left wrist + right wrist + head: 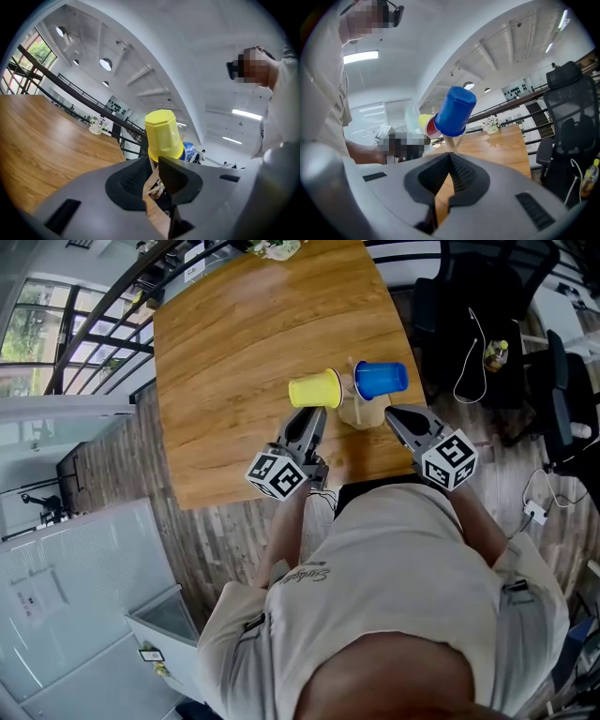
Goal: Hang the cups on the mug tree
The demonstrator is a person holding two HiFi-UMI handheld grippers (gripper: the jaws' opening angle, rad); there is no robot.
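A yellow cup (315,390) and a blue cup (381,380) hang bottom-up on the pegs of the wooden mug tree (361,412), near the front edge of the wooden table (244,343). My left gripper (309,415) is just below the yellow cup (162,133). Its jaws stand a narrow gap apart with nothing gripped, and the tree's wood shows through the gap. My right gripper (395,414) sits just below and right of the tree, shut and empty. In the right gripper view the blue cup (453,112) hangs above its tips (450,157), with the yellow cup (425,124) behind.
A small vase of flowers (272,247) stands at the table's far edge. A black office chair (478,296) and a yellow bottle (495,354) are to the right, with cables on the floor. A railing (94,334) runs along the left.
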